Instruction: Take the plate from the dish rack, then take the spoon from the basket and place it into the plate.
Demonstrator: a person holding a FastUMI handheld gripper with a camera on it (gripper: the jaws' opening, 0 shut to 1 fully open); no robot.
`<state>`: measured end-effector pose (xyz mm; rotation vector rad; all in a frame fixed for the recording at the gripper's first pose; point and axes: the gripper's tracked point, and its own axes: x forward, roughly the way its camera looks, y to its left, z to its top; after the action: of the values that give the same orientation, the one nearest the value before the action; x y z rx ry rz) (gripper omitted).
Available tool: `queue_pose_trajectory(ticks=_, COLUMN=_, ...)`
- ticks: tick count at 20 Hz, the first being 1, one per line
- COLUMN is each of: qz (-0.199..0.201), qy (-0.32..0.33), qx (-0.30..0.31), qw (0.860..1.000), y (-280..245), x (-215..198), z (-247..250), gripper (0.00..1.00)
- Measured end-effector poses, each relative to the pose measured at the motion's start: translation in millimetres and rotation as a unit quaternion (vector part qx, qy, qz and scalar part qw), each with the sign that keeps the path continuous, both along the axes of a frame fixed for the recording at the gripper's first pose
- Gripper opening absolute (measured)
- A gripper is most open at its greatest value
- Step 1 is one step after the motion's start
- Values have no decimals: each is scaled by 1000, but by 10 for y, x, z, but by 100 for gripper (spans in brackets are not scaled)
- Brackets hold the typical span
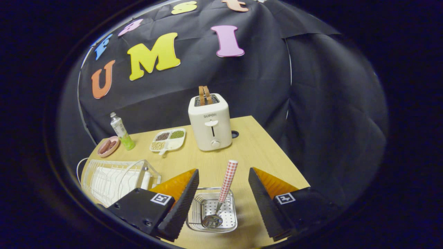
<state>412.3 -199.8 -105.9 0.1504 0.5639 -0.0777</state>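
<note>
While open, tongs (223,173) over table (256,152).

red-checked spoon (226,186); white toaster (210,121)

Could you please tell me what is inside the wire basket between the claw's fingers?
The wire basket holds one spoon, bowl down on the perforated floor, checkered handle leaning upward. The open claw straddles it; one finger covers the basket's near-left corner.

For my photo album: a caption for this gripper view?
Open gripper poised over the basket holding a spoon, dish rack alongside.
</note>
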Motion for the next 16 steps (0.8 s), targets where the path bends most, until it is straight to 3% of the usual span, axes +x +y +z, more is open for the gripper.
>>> queue_pose_trajectory(ticks=3, qz=-25, qy=3, qx=-18, qw=1000, y=-105, x=99, z=-85, gripper=93)
queue_pose_trajectory(ticks=8, qz=-6, qy=7, qx=-16, qw=1000, y=-33, x=180, z=-215, gripper=71)
queue_pose_trajectory(ticks=9, qz=-3, qy=12, qx=-22, qw=1000, y=-27, x=172, z=-256, gripper=55)
queue_pose_trajectory(ticks=11, qz=0, qy=7, qx=-22, qw=1000, y=13, x=205, z=-264, gripper=37)
queue_pose_trajectory(ticks=12, qz=7, qy=0, qx=-19, qw=1000, y=70, x=239, z=-269, gripper=33)
queue_pose_trajectory(ticks=13, qz=12, qy=-7, qx=-21, qw=1000, y=95, x=225, z=-254, gripper=22)
queue_pose_trajectory(ticks=16, qz=18, qy=-26, qx=-22, qw=999, y=160, x=228, z=-201, gripper=15)
